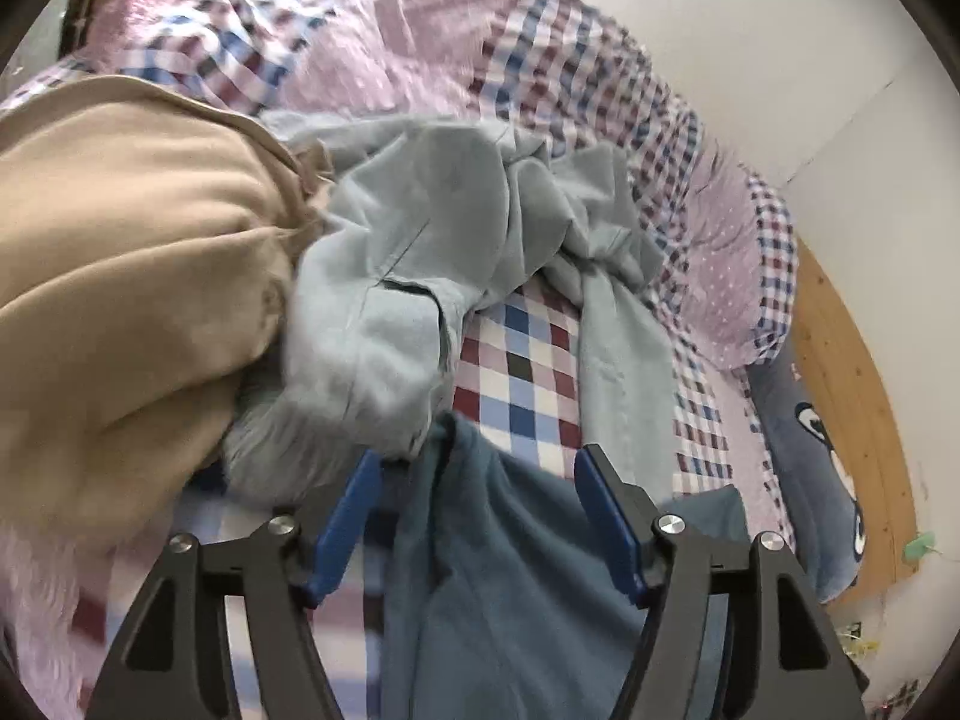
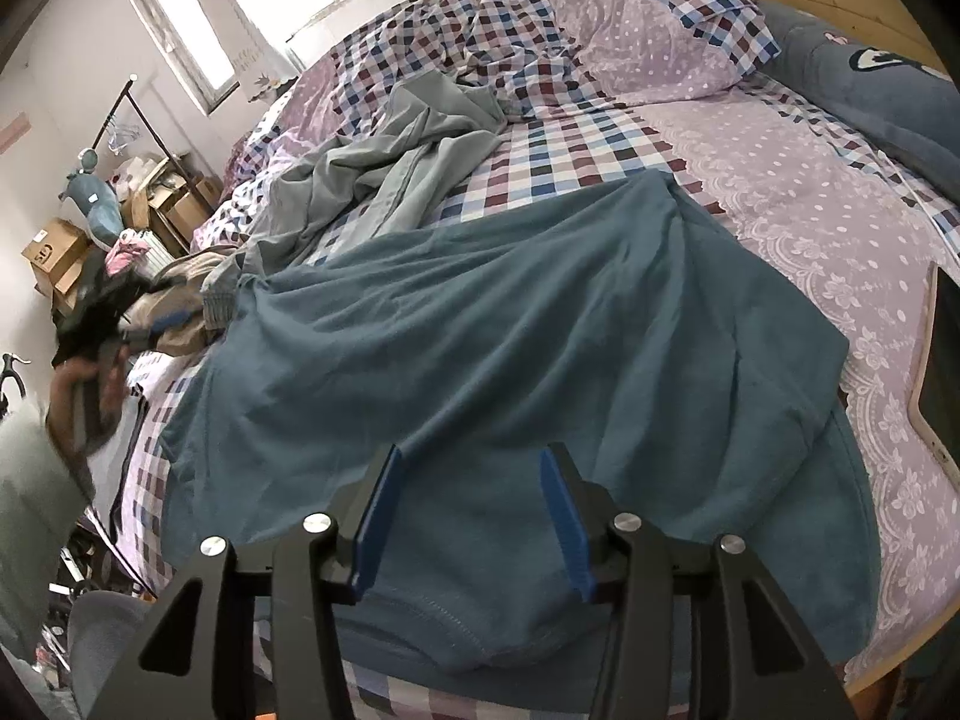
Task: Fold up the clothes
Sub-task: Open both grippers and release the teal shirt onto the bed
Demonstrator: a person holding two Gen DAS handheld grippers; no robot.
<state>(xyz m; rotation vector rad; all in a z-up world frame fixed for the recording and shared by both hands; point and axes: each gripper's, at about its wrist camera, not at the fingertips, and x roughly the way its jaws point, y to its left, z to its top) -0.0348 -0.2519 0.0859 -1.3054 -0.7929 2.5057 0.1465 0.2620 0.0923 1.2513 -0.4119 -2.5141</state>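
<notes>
A teal T-shirt (image 2: 540, 330) lies spread across the checked bed sheet (image 2: 540, 150). My right gripper (image 2: 474, 453) hovers open over its near hem, and the pads press on nothing. In the left wrist view, my left gripper (image 1: 480, 456) stands open with a corner of the teal shirt (image 1: 510, 570) lying loose between its fingers. Just past it sits a crumpled pale grey-blue garment (image 1: 420, 228), with a tan garment (image 1: 132, 276) heaped to its left. The right wrist view shows the left gripper (image 2: 150, 327) at the far left, held by a hand (image 2: 90, 396).
A purple dotted pillow (image 2: 648, 42) and a blue plush cushion (image 2: 870, 78) lie at the head of the bed by a wooden headboard (image 1: 852, 372). A flat framed object (image 2: 942, 360) rests at the right edge. Cardboard boxes (image 2: 54, 252) and clutter stand beside the bed.
</notes>
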